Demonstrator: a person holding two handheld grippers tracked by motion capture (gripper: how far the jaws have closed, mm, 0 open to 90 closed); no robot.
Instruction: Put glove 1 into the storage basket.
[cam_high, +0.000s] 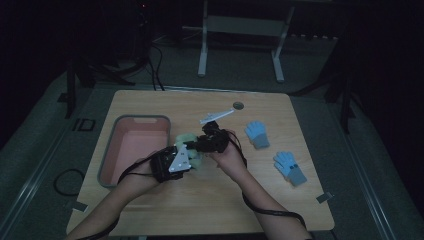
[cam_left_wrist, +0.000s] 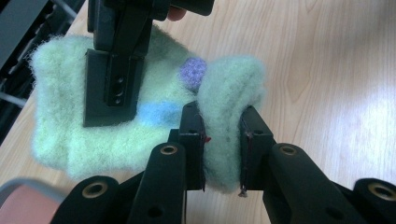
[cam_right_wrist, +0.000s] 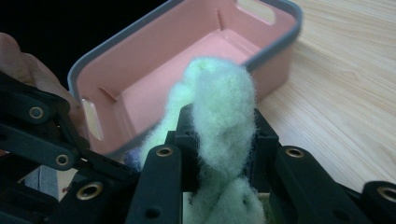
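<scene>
Both grippers pinch a fuzzy pale-green felted glove (cam_left_wrist: 154, 112), seemingly dotted blue and purple, above the wooden table's (cam_high: 200, 200) middle. The left gripper (cam_left_wrist: 223, 144) clamps one fold, the right gripper (cam_right_wrist: 223, 140) another, beside the pink bin (cam_right_wrist: 187, 51).

I hold my left hand-held gripper (cam_high: 186, 159) and my right hand-held gripper (cam_high: 204, 142) close together over the middle of the worktop (cam_high: 210, 200), both at a pale green woolly piece (cam_high: 188, 141) — it sits between them, just beside the pink bin (cam_high: 131, 145) with the grey rim. Two blue gloves (cam_high: 257, 134) lie well apart to my right, one nearer me (cam_high: 290, 168).
</scene>
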